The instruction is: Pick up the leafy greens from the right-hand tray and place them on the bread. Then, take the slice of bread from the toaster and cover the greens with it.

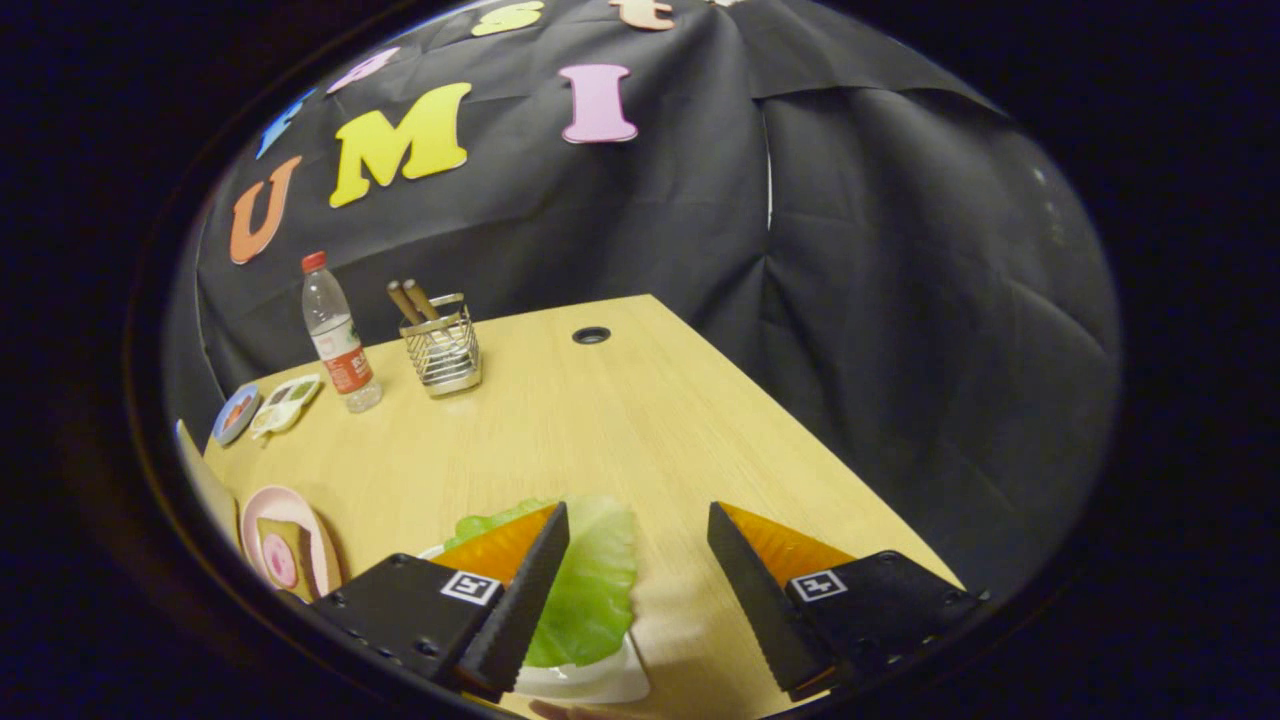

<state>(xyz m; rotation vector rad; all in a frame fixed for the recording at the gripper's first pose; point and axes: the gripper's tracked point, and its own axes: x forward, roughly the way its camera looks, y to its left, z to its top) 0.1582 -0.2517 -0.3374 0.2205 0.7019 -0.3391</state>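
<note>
Gripper view shows you the leafy greens (590,585) as a pale green, veined, slightly crumpled leaf, lighter toward its far end. It lies on a white tray (590,682) at the near edge of the tabletop (620,420). Your claw (637,575) hangs above that tray with its fingers spread wide apart and nothing between the tips. The left finger (520,590) overlaps the leaf's left side in the picture, though you cannot tell whether it touches. The right finger (750,590) stands clear of the leaf, over bare wood just right of the tray. The claw points forward and slightly down toward the tabletop.

Left of the tray, near the table's edge, sits a pink plate (290,545) carrying a slice of bread (283,555) with a pink round topping. Far beyond the tray stand a water bottle (338,335), a wire holder (443,352) with two sticks, and two small dishes (268,408).
</note>
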